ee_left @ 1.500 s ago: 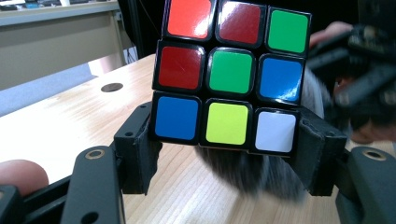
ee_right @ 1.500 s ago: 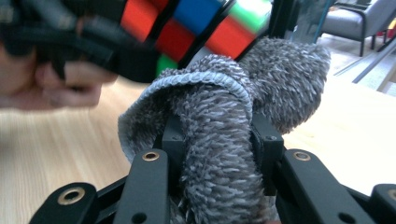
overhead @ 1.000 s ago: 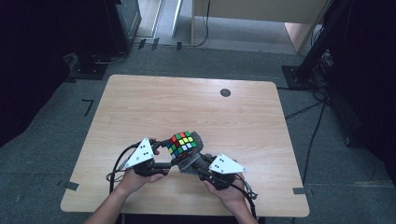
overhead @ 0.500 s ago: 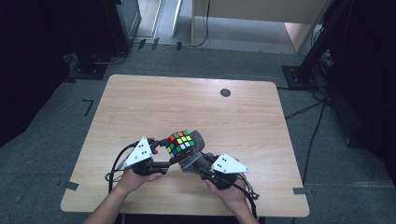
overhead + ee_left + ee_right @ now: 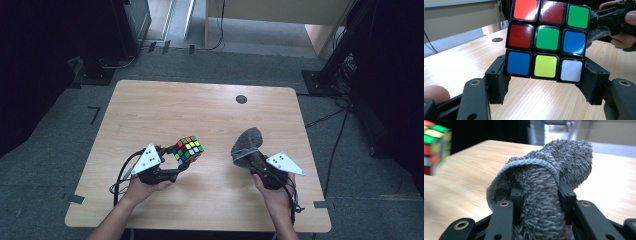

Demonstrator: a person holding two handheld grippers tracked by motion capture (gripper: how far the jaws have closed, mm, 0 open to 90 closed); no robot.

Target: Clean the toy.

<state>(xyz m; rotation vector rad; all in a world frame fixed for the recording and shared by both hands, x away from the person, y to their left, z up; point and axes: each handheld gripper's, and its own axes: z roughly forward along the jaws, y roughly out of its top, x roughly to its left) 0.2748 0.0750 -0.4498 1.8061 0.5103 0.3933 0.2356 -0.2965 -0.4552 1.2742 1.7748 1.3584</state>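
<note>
While your left gripper (image 5: 176, 161) holds the puzzle cube (image 5: 187, 149) lifted above the table (image 5: 210, 115), note the risk: the fingers (image 5: 496, 80) pinch only its bottom layer, so rubbing hard could twist it loose and drop it. Your right gripper (image 5: 248, 156) sits well apart to the right, its fingers (image 5: 565, 195) nearly closed and pinching a folded grey cloth (image 5: 549, 182). Loose folds may snag on a cube corner on contact.
</note>
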